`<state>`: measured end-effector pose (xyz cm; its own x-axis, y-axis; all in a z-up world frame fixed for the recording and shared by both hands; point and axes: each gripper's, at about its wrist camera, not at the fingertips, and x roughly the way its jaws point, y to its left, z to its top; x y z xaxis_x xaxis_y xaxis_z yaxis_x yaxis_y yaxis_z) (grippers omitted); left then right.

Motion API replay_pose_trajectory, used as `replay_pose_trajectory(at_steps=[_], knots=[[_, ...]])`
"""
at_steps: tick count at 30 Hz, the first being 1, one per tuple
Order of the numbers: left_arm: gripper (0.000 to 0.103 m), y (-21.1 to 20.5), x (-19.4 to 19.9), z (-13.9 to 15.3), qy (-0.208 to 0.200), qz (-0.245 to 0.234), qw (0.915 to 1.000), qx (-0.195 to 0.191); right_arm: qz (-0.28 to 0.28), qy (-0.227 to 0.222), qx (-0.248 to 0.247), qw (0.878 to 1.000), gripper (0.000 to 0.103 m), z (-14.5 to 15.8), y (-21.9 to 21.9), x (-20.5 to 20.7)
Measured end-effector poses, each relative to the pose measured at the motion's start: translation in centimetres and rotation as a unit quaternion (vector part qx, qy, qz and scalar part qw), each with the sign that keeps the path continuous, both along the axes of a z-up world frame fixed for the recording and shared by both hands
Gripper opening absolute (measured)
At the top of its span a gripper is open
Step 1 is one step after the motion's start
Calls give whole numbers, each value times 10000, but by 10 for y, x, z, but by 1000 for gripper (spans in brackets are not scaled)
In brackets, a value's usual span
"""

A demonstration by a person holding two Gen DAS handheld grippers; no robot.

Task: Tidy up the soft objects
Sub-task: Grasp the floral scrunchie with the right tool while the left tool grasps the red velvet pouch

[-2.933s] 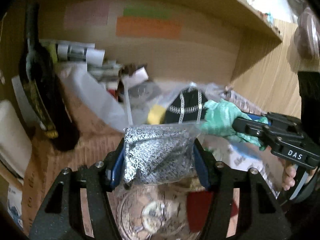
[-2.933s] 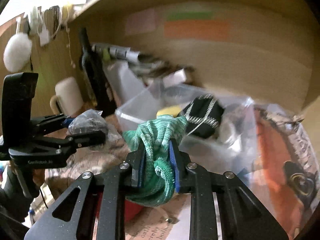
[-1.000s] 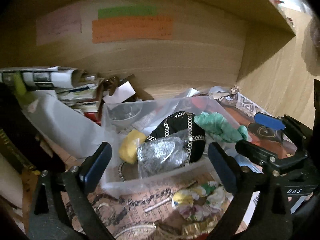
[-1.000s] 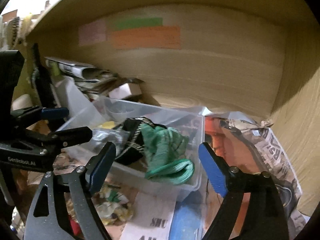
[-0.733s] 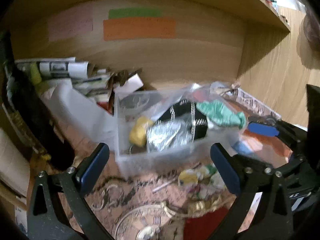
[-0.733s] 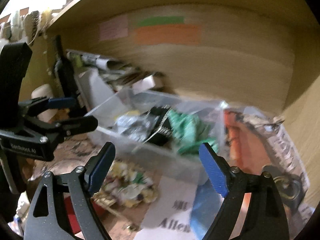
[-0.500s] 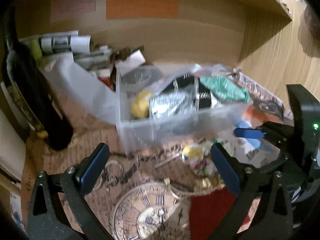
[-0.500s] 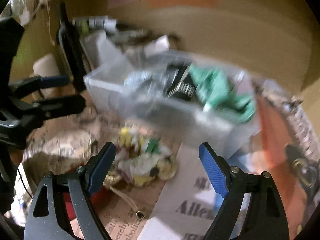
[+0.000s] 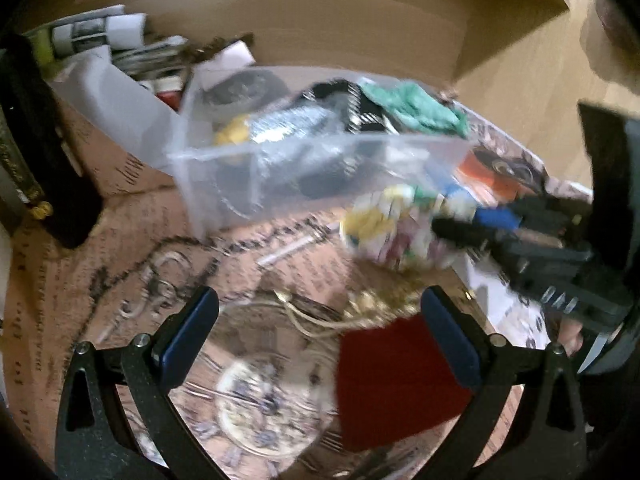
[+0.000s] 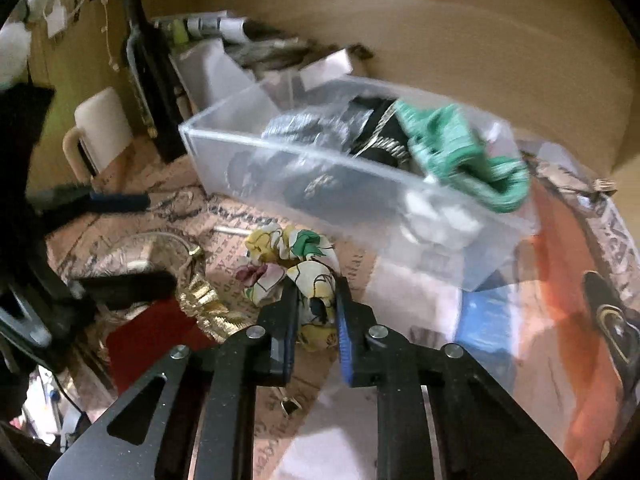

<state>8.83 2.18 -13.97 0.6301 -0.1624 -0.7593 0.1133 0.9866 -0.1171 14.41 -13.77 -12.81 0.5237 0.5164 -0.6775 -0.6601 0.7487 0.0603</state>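
A clear plastic bin (image 10: 360, 184) holds a green knit cloth (image 10: 452, 144), a black patterned item (image 10: 380, 128) and a silver-grey pouch (image 10: 304, 124); the bin also shows in the left wrist view (image 9: 280, 168). A floral scrunchie (image 10: 292, 264) lies on the desk in front of the bin. My right gripper (image 10: 316, 300) is shut on the near part of the scrunchie; it shows blurred in the left wrist view (image 9: 460, 228). My left gripper (image 9: 320, 320) is open and empty above a red cloth (image 9: 396, 376) and gold tassel (image 9: 372, 304).
A dark bottle (image 10: 148, 80) and a white mug (image 10: 100, 132) stand at the left. Rolled papers (image 9: 96, 36) are stacked behind the bin. Newspaper, a blue item (image 10: 484, 320) and an orange print (image 10: 560, 280) cover the desk at right. A wooden wall is behind.
Both grippers let go of their items in the bin and drew back toward the desk front. My right gripper dropped to the scrunchie and closed on it. The left stays open.
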Motion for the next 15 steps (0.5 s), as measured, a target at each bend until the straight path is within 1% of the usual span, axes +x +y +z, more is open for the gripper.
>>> replay_pose_trajectory(at_steps=[6,8,9,10,11,12,13,14,15], knots=[[102,-24,-1,-18,275,-235,9993,54,-362,-334,369,9981,15,26,-36,-19],[102,-29,-2,-23,295,-260,9992,59,-470,-437,447,9969,15,33,-44,-24],[100,-31,-4,-25,223,-238,9994,102,-507,-475,474,9965,15,35,-47,-26],[94,-33,-5,-25,155,-213,9995,160,-532,-503,496,9961,15,36,-49,-28],[83,-34,-6,-25,116,-212,9995,181,-556,-532,519,9957,15,38,-51,-29],[79,-35,-7,-25,65,-218,9996,175,-572,-553,530,9954,15,39,-53,-31],[69,-35,-8,-24,32,-221,9996,151,-590,-570,542,9952,15,40,-56,-33],[56,-34,-8,-23,16,-226,9997,122,-609,-591,567,9948,15,41,-58,-34],[48,-35,-9,-22,8,-241,9996,114,-615,-595,585,9946,15,41,-60,-34]])
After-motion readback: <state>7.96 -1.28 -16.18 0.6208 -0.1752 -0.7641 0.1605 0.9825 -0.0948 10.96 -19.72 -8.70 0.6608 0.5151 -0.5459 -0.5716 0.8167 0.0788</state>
